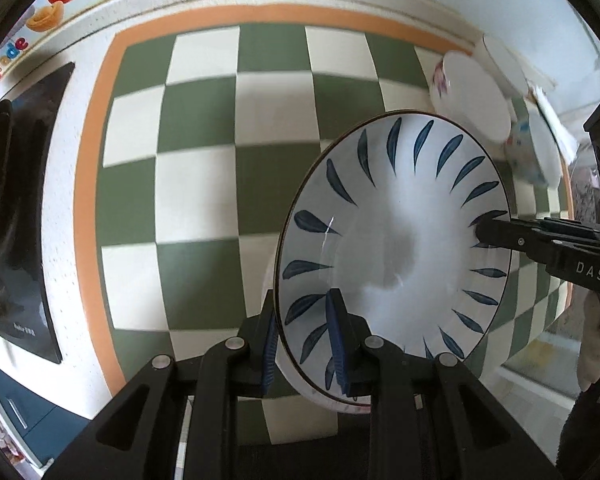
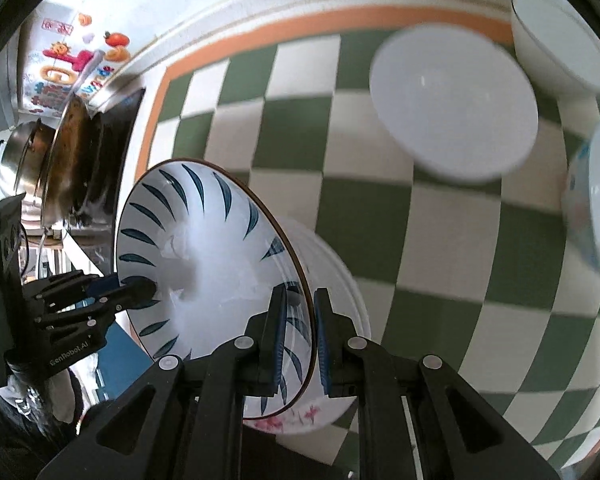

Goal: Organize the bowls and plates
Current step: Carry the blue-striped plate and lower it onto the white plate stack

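A white plate with blue leaf marks [image 1: 396,240] is held between both grippers above a green and white checkered mat. My left gripper [image 1: 304,344] is shut on its near rim. My right gripper [image 2: 298,340] is shut on the opposite rim [image 2: 204,248] and shows in the left wrist view [image 1: 500,232]. Under it lies a white plate with pink flowers [image 2: 332,280]. A white bowl [image 2: 452,104], a second white bowl [image 2: 556,44] and a patterned bowl [image 2: 596,200] stand at the mat's far right.
A black induction hob [image 1: 24,208] lies left of the mat. A steel pot and a pan [image 2: 60,152] stand on it. A wall with fruit stickers [image 1: 48,4] runs behind the counter.
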{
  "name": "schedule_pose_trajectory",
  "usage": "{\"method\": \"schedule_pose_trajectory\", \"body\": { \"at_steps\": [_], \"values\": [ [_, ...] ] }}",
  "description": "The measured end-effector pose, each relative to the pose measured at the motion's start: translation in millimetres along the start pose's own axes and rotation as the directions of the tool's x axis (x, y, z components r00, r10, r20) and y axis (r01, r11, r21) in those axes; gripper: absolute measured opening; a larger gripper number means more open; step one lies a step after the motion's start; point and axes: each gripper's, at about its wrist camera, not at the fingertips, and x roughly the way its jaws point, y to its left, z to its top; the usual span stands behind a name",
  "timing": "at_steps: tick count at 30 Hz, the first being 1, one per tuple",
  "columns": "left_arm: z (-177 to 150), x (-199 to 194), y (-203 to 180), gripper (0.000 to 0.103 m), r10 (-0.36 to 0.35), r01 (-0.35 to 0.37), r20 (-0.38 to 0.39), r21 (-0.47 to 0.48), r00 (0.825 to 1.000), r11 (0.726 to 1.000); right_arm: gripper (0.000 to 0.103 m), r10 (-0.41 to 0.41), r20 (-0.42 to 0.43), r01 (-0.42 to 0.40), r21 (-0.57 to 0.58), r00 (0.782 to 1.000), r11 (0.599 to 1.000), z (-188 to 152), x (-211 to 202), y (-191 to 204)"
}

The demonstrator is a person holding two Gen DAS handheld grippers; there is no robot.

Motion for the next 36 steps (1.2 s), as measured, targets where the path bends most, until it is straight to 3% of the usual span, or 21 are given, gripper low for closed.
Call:
{"method": "schedule_pose_trajectory", "body": {
  "at_steps": [9,20,30,36],
  "values": [
    [-16.9,21.9,-0.7,0.021,0.023,-0.023,-0.04,-0.003,0.999,1.0,0.016,0.013,-0.036,-0.013,0.016,0.999,1.0,-28.1,26.3,-9.9],
    [-16.0,37.1,-5.2,0.021,0.042,-0.042,-0.055,0.001,0.998,0.999,0.016,-0.019,-0.073,0.019,0.006,0.997,1.0,-31.5,45.4,-10.6],
    [-16.3,43.7,-7.8,0.022,0.041,-0.042,-0.058,-0.017,0.997,0.999,0.018,-0.058,-0.05,0.059,0.016,0.997,0.998,-30.2,43.8,-3.0],
    [-17.1,41.6,-10.4,0.022,0.089,-0.09,-0.038,-0.021,0.995,0.996,0.018,-0.086,-0.014,0.086,0.034,0.996,0.996,-35.3,37.8,-0.9]
  ]
}}
